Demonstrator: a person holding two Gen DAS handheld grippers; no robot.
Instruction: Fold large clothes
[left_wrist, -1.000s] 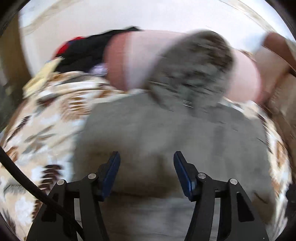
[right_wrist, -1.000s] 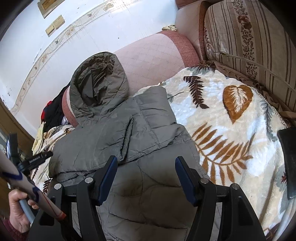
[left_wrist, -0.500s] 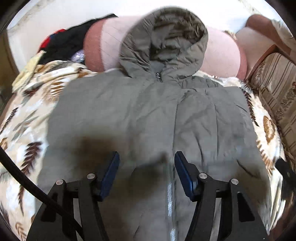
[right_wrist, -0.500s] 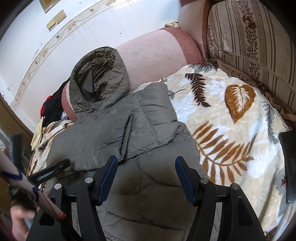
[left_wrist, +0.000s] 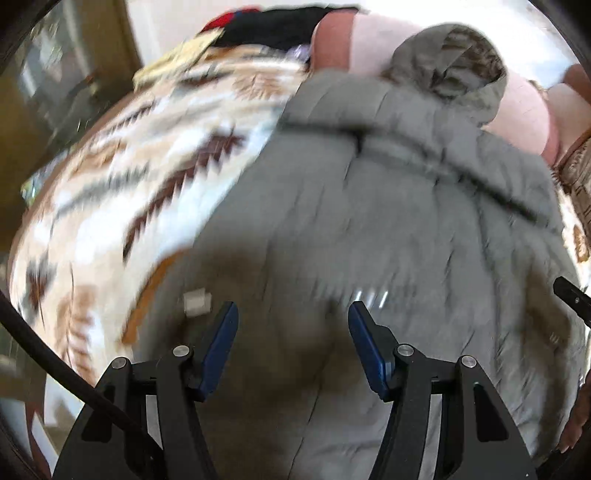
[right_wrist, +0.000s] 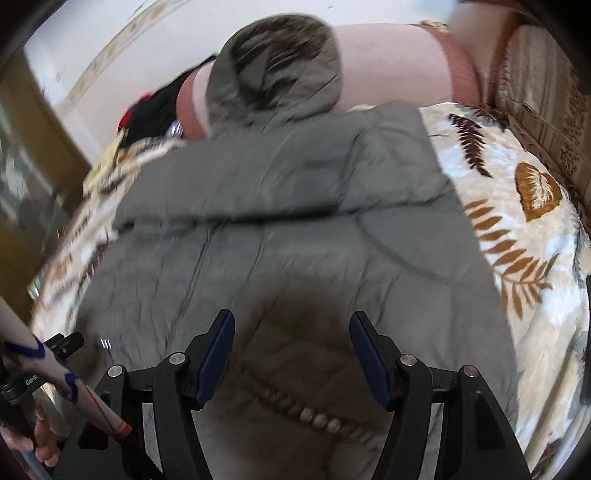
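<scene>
Half the blurred jacket (left_wrist: 388, 229) cropped

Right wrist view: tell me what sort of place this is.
Probably a living room or bedroom at home: a leaf-print blanket covers a sofa or bed, a pink bolster lies behind the grey hooded jacket, and a striped cushion stands alongside.

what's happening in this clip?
A person is partway through folding a grey hooded jacket spread on a leaf-print blanket on a sofa. Its sleeves look already folded across the chest, and the hood rests against a pink bolster. Both the left tongs and the right tongs hover open over the lower part, gripping nothing.
</scene>
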